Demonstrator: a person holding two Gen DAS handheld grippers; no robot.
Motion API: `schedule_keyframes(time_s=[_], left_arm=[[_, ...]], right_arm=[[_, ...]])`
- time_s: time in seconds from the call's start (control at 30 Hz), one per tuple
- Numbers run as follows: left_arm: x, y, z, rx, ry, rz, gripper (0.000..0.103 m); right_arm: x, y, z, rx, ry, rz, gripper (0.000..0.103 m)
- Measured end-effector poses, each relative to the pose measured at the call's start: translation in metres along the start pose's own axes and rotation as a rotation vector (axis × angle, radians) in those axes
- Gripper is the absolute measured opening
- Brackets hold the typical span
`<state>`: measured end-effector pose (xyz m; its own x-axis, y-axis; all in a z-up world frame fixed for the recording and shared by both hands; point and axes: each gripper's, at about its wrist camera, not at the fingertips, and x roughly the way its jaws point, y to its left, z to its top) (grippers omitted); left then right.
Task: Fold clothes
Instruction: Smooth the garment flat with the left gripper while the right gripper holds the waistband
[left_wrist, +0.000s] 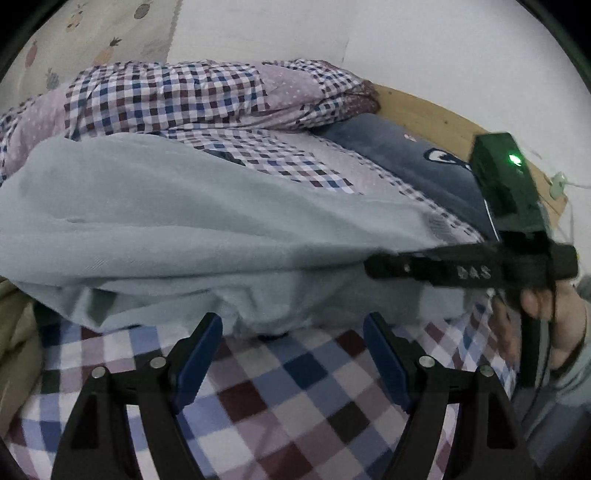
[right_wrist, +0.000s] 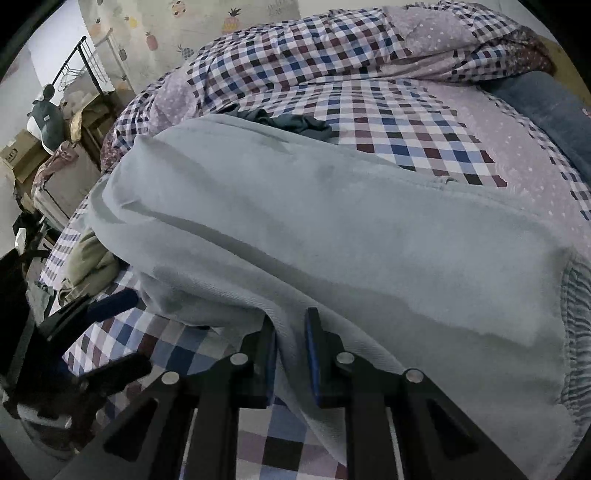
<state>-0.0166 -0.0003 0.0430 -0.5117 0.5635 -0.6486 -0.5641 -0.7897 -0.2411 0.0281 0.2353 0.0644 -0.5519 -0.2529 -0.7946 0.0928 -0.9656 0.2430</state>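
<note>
In my left view, my left gripper (left_wrist: 291, 332) is open over the checked bed (left_wrist: 295, 391), holding nothing. The pale blue garment (left_wrist: 184, 229) lies just ahead. In my right view, my right gripper (right_wrist: 290, 326) pinches its near edge.

Ahead of my left tongs (left_wrist: 291, 325) the checked sheet (left_wrist: 288, 398) lay bare between the spread pads, an easy lane up to the pale blue garment (left_wrist: 184, 229), which walled off everything beyond. My right tongs (right_wrist: 290, 328) had that cloth bunched between the pads. Left of them an olive garment (right_wrist: 88, 258) crowded the bed edge; the heaped quilt (right_wrist: 295, 48) blocked the far side.
</note>
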Motion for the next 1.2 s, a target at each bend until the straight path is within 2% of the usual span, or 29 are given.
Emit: schedule_keyframes(time_s=[0.07, 0.17, 0.23, 0.37, 0.47, 0.5, 0.57, 0.63, 0.67, 0.7, 0.73, 0.8, 0.87, 0.93, 1.0, 1.1, 1.17, 1.2], left_arm=[[0.008, 0.003, 0.004, 0.001, -0.001, 0.005, 0.081], [0.021, 0.002, 0.003, 0.029, 0.017, 0.020, 0.071], [0.023, 0.002, 0.002, 0.052, 0.021, 0.029, 0.069], [0.022, 0.001, 0.013, 0.079, -0.027, 0.040, 0.059], [0.022, -0.001, 0.018, 0.075, -0.056, 0.011, 0.058], [0.026, -0.004, 0.018, 0.084, -0.044, 0.002, 0.049], [0.035, -0.018, 0.014, 0.141, 0.005, 0.003, 0.041], [0.032, -0.030, 0.009, 0.197, 0.016, 0.022, 0.033], [0.026, -0.031, 0.009, 0.203, 0.006, 0.018, 0.023], [0.020, -0.030, 0.009, 0.196, -0.007, 0.008, 0.012], [0.012, -0.027, 0.010, 0.182, -0.019, -0.007, 0.008], [-0.002, -0.020, 0.010, 0.149, -0.043, -0.043, 0.005], [-0.015, -0.016, 0.009, 0.135, -0.065, -0.067, 0.004], [-0.020, -0.016, 0.009, 0.134, -0.069, -0.071, 0.003], [-0.022, -0.016, 0.009, 0.136, -0.068, -0.071, 0.003], [-0.029, -0.019, 0.012, 0.141, -0.074, -0.057, 0.003], [-0.035, -0.022, 0.013, 0.146, -0.081, -0.048, 0.003], [-0.037, -0.023, 0.014, 0.147, -0.085, -0.043, 0.003]], right_arm=[[-0.001, -0.001, -0.001, -0.002, 0.002, 0.007, 0.015], [-0.003, -0.004, -0.003, -0.006, 0.007, 0.016, 0.015], [-0.003, -0.007, -0.005, -0.005, 0.013, 0.024, 0.016], [-0.006, -0.013, -0.008, 0.001, 0.024, 0.040, 0.019], [-0.013, -0.019, -0.010, 0.008, 0.018, 0.048, 0.023], [-0.015, -0.021, -0.011, 0.011, 0.016, 0.053, 0.023], [-0.029, -0.031, -0.013, 0.004, 0.002, 0.064, 0.024], [-0.049, -0.043, -0.016, -0.006, -0.024, 0.069, 0.024], [-0.063, -0.053, -0.019, 0.001, -0.050, 0.058, 0.025], [-0.077, -0.066, -0.022, 0.022, -0.079, 0.051, 0.032], [-0.095, -0.084, -0.027, 0.062, -0.118, 0.044, 0.043], [-0.126, -0.128, -0.042, 0.192, -0.185, 0.028, 0.052], [-0.148, -0.175, -0.067, 0.381, -0.217, 0.021, 0.052], [-0.160, -0.203, -0.090, 0.525, -0.231, 0.031, 0.052], [-0.166, -0.214, -0.116, 0.637, -0.236, 0.057, 0.052], [-0.163, -0.206, -0.139, 0.710, -0.239, 0.092, 0.053], [-0.151, -0.198, -0.152, 0.772, -0.232, 0.115, 0.056], [-0.142, -0.193, -0.157, 0.793, -0.221, 0.128, 0.062]])
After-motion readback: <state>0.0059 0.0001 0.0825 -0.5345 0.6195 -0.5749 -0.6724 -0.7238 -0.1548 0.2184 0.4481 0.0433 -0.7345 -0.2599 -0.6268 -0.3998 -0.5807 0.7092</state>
